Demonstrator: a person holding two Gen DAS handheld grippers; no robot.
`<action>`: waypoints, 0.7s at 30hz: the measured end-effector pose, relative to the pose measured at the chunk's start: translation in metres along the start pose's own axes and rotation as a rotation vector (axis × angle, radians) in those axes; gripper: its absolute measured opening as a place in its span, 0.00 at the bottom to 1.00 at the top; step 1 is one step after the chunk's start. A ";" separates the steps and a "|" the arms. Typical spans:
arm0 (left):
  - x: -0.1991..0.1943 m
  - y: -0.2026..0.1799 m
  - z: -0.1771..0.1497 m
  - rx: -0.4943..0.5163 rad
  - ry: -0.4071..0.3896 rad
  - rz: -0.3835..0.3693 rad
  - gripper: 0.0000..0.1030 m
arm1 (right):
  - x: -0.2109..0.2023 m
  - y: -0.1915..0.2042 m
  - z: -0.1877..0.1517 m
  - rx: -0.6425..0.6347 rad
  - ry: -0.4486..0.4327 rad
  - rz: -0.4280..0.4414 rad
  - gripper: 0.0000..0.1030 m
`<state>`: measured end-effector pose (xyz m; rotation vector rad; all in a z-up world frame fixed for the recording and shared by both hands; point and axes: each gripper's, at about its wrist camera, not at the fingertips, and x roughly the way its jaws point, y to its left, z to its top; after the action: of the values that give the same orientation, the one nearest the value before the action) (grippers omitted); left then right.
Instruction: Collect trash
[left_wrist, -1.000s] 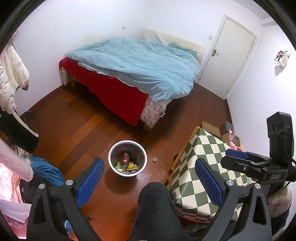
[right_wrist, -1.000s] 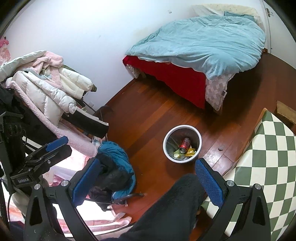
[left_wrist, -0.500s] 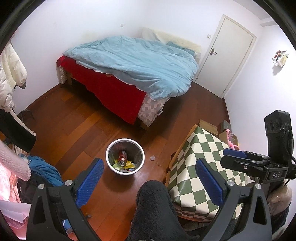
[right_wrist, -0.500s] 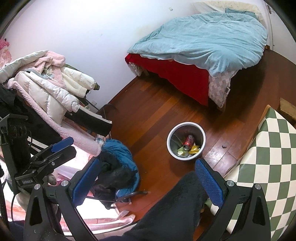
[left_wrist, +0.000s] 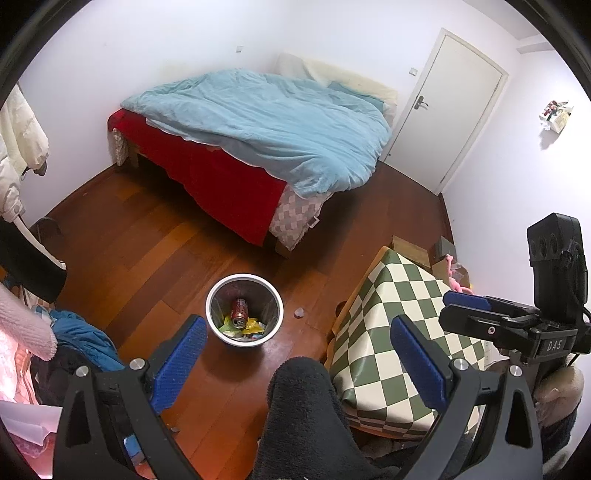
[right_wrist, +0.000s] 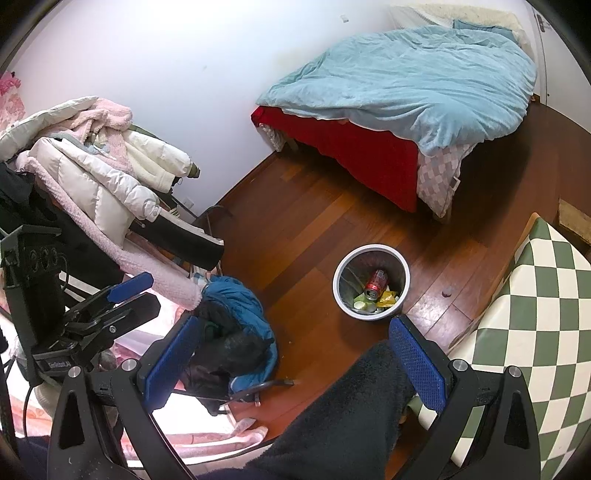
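Observation:
A round metal trash bin (left_wrist: 218, 295) stands on the wooden floor and also shows in the right wrist view (right_wrist: 340, 275). Inside lie a red can (left_wrist: 239, 318) (right_wrist: 376, 283), yellow wrappers (left_wrist: 255, 324) (right_wrist: 387, 297) and other scraps. A small pale scrap (left_wrist: 299, 312) lies on the floor right of the bin; in the right wrist view it is a small spot (right_wrist: 446, 294). My left gripper (left_wrist: 299, 350) is open and empty, high above the floor. My right gripper (right_wrist: 291, 350) is open and empty too. Each gripper shows in the other's view (left_wrist: 517, 321) (right_wrist: 92, 314).
A bed (left_wrist: 258, 122) with a blue duvet stands at the back, a white door (left_wrist: 458, 110) behind it. A green-checked table (left_wrist: 399, 332) is at the right. Coats and clothes (right_wrist: 92, 166) pile up at the left. A dark fuzzy leg (left_wrist: 306, 417) fills the lower middle.
Both views drifted a little: the bin moved slightly left in the left wrist view and right in the right wrist view. Both grippers stay open and empty.

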<state>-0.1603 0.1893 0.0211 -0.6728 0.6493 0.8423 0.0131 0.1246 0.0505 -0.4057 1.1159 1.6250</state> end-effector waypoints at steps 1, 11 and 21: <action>0.000 0.000 0.000 -0.002 0.000 -0.001 0.99 | 0.000 0.000 0.000 0.000 0.000 0.001 1.00; -0.001 0.000 -0.002 -0.011 0.000 -0.011 0.99 | 0.003 0.003 0.001 -0.012 0.016 0.009 1.00; -0.003 0.003 -0.002 -0.012 0.003 -0.012 0.99 | 0.009 0.007 -0.004 -0.018 0.031 0.007 1.00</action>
<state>-0.1650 0.1883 0.0217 -0.6883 0.6424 0.8351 0.0029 0.1267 0.0450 -0.4411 1.1274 1.6408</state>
